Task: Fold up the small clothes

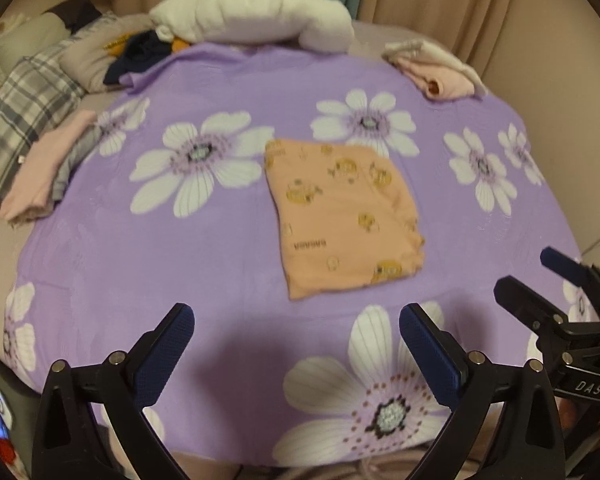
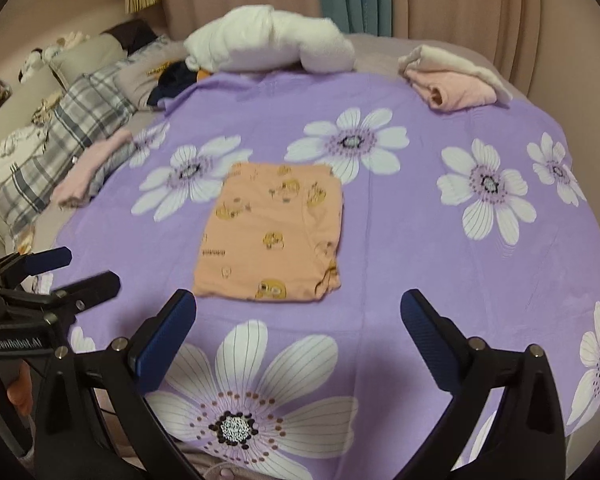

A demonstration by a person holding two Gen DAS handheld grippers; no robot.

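Both grippers — left gripper (image 1: 296, 344), right gripper (image 2: 298, 330) — hover spread and empty above the purple flowered bedsheet (image 2: 440, 264); the orange cartoon-print garment (image 2: 270, 236) lies mid-sheet, apparently folded — unfolded clothes likely remain.

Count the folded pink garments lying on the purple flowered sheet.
2. One folded pink garment lies at the sheet's far right corner under a cream piece; another pink garment lies at the left edge on something grey. More may be hidden in the far pile.
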